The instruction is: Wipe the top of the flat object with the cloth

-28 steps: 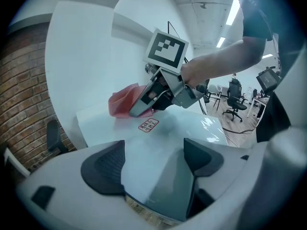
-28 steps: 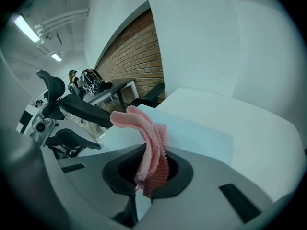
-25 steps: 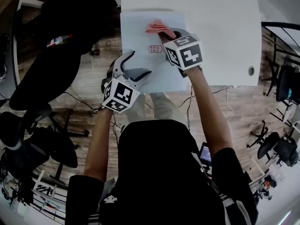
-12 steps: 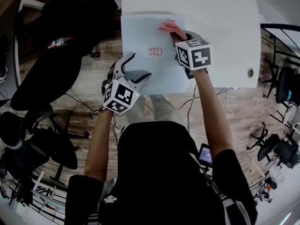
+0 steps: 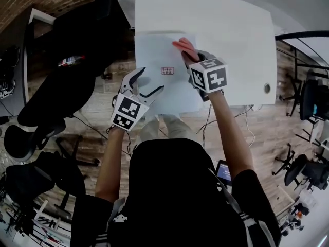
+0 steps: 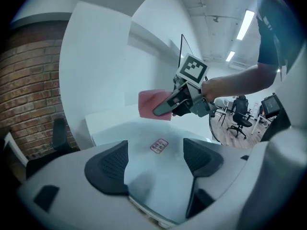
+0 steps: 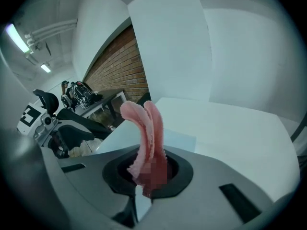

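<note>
Clamping the pink cloth (image 5: 183, 46), right tongs (image 5: 189, 54) shifted rightward along the sheet (image 5: 154, 53), left tongs (image 5: 151, 80) apart, empty.

The person wears a black shirt (image 5: 175, 189) with short sleeves (image 5: 88, 212) and light trousers (image 5: 180, 121). The left gripper (image 5: 149, 81) and the right gripper (image 5: 191, 55) are pale grey with dark pads (image 6: 108, 169) inside. Each has a white cube (image 5: 127, 112) with black squares at the end nearest the shirt.
</note>
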